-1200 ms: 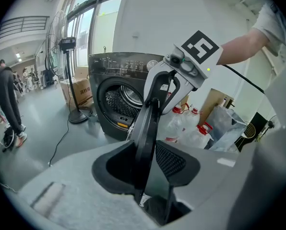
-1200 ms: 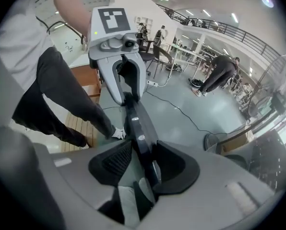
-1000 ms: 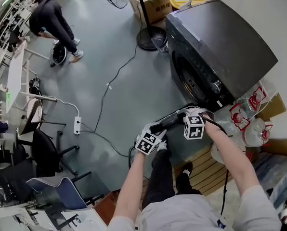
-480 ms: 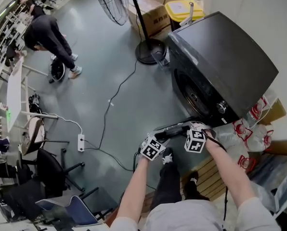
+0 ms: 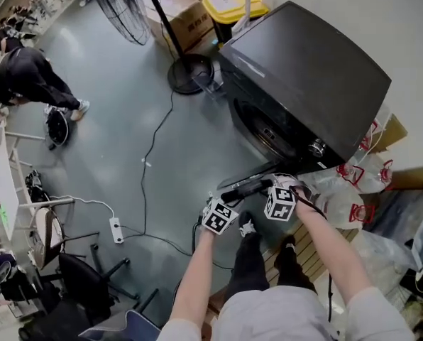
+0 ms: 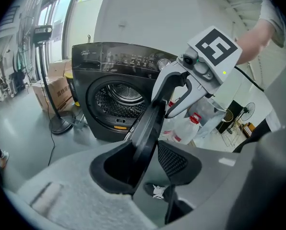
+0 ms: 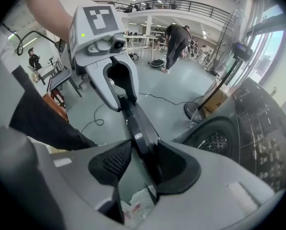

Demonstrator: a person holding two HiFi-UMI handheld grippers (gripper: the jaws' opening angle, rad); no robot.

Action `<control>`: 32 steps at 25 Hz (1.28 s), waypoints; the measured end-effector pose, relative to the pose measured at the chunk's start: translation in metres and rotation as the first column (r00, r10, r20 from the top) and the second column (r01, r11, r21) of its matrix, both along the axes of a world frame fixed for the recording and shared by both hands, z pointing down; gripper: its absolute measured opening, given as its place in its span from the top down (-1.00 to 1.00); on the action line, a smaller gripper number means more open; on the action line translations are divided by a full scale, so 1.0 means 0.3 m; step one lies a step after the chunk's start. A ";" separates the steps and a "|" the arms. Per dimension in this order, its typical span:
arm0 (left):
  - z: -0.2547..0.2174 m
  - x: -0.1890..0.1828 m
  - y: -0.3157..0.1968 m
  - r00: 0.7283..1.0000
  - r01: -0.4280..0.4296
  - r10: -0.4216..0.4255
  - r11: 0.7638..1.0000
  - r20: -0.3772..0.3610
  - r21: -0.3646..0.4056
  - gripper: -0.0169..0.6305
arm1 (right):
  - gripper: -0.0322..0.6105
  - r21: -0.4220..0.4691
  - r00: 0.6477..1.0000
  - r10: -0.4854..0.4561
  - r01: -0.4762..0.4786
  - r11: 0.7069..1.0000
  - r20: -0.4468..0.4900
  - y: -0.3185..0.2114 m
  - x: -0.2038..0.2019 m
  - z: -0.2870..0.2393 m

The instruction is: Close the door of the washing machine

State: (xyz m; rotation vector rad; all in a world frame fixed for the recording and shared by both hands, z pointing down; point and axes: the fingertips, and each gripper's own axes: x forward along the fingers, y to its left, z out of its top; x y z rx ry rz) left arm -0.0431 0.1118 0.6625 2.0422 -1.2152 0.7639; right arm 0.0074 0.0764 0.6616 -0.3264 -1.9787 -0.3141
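The dark grey washing machine (image 5: pixel 304 69) stands with its round drum opening (image 5: pixel 265 130) uncovered. Its door (image 5: pixel 247 187) hangs open, seen edge-on as a dark bar in front of the machine. My left gripper (image 5: pixel 229 196) holds the door's outer end and my right gripper (image 5: pixel 272 185) the end nearer the machine. In the left gripper view the door's rim (image 6: pixel 155 119) fills the gap of the left gripper (image 6: pixel 145 145), with the right gripper (image 6: pixel 181 87) clamped further up. In the right gripper view the rim (image 7: pixel 133 121) runs between the pads of the right gripper (image 7: pixel 144 150).
A fan stand (image 5: pixel 190 69), a cardboard box (image 5: pixel 187 16) and a yellow bin (image 5: pixel 233 2) sit left of the machine. Cables (image 5: pixel 151 155) and a power strip (image 5: pixel 116 229) lie on the floor. Plastic bottles and bags (image 5: pixel 353 197) crowd the right. A person (image 5: pixel 27 77) crouches far left.
Both grippers have moved sideways together with the door's edge between them. The head view has swung, so the machine now sits further left and higher in the picture.
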 end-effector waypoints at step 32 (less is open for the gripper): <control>0.003 -0.101 -0.146 0.995 -0.091 0.091 0.996 -0.044 0.010 0.42 | 0.35 0.021 0.971 0.236 -0.237 0.971 0.038 -0.118 -0.091 0.008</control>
